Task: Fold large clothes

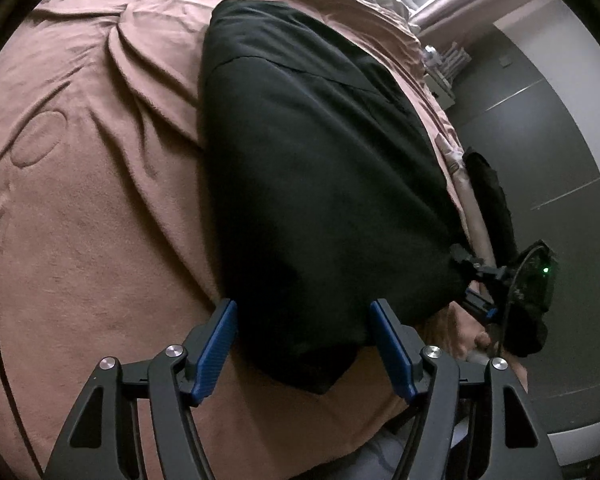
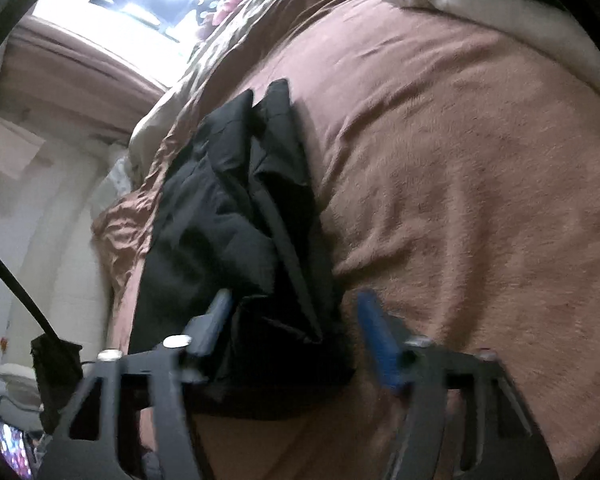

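L claw point(image 1: 303, 322): wide, 2 blue pads either side of the garment's near end, not pressing it.
R claw point(image 2: 294, 314): partly spread, blurred; near corner of cloth lies between the pads, no grip seen.
R claw, from L cam: at the garment's right near edge, by the bed's side.
Black garment point(image 1: 316, 168): folded long, flat on bed, running near to far.
Brown blanket point(image 1: 100, 200): wrinkled, under the garment.
Floor point(image 1: 540, 140): grey, right of bed.
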Demonstrator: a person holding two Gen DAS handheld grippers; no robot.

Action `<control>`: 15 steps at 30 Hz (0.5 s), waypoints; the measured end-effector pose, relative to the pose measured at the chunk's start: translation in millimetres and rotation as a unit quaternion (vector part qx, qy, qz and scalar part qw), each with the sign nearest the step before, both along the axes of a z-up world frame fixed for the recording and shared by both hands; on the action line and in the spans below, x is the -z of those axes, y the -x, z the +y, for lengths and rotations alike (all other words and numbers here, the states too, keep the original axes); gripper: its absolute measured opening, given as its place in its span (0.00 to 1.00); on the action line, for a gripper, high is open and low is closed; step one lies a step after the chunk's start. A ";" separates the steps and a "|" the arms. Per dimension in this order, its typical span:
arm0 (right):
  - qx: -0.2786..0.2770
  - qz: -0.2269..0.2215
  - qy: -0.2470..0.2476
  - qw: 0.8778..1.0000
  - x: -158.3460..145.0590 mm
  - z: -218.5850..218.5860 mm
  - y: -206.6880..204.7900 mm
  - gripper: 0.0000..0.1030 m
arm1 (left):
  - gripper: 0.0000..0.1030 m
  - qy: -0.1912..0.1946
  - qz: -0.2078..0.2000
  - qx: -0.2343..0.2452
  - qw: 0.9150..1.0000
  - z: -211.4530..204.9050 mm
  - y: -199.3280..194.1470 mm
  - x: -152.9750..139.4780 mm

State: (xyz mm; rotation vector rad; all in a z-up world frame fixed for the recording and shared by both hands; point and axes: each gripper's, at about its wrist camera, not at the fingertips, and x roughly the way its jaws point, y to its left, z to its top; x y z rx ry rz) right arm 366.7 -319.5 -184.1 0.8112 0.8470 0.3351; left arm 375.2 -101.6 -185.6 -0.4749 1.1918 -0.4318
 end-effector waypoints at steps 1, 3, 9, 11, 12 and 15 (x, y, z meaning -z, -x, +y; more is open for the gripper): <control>-0.004 0.002 -0.012 1.000 2.4 1.5 -0.6 0.30 | 0.53 0.000 0.003 -0.001 1.000 1.7 1.6 2.3; -0.003 -0.003 -0.015 1.000 -1.9 2.9 2.8 0.23 | 0.42 0.003 0.006 -0.007 1.000 4.3 2.1 3.6; -0.021 -0.008 -0.017 1.000 -20.3 13.4 16.8 0.18 | 0.21 0.005 0.004 -0.013 1.000 19.2 4.4 -10.0; -0.027 -0.008 -0.023 0.999 -21.4 16.5 21.6 0.18 | 0.20 0.011 0.003 -0.014 1.000 26.9 7.8 -14.1; -0.032 -0.008 -0.024 0.999 -22.0 20.1 25.0 0.18 | 0.20 0.009 0.001 -0.014 1.000 30.6 10.4 -16.8; -0.046 -0.004 -0.022 0.999 -20.0 31.7 36.9 0.18 | 0.19 0.000 -0.004 -0.007 1.000 42.7 22.6 -24.3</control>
